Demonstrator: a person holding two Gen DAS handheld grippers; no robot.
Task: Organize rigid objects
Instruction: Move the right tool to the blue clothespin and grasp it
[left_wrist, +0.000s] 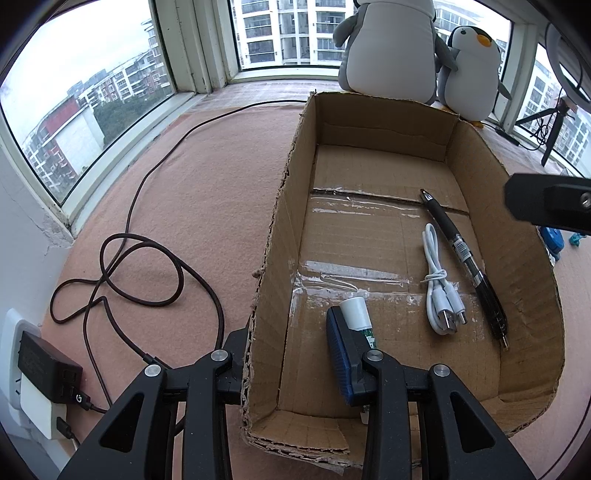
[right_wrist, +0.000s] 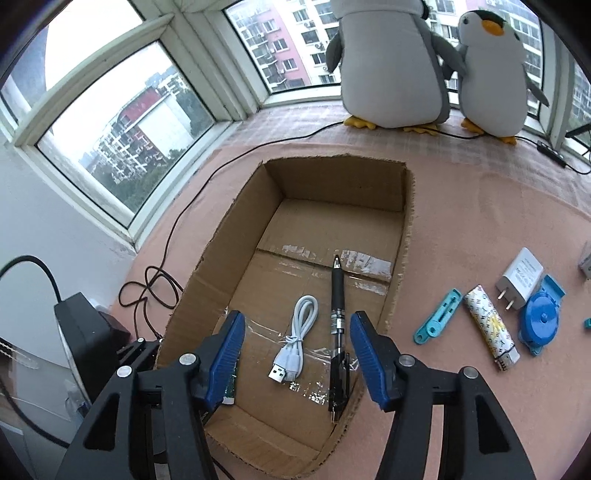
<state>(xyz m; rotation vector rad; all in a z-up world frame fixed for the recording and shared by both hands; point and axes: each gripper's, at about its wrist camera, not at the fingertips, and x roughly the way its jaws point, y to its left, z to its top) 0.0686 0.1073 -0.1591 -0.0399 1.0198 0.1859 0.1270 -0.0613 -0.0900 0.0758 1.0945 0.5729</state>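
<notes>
Right wrist: pen (right_wrist: 338, 295) between claw (right_wrist: 297, 354) pads.

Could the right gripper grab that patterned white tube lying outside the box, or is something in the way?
Probably yes. The right gripper stands open and empty over the cardboard box, and the white tube lies in the open on the pink cloth to its right, apart from the teal tool and the blue disc.

Black pen (right_wrist: 338, 317) & coiled white USB cable (right_wrist: 295, 338) side by side, flat on cardboard box (right_wrist: 400, 280) floor.

Soft overcast daylight from the windows (left_wrist: 92, 110), sharp focus, strong fisheye bending at edges.
</notes>
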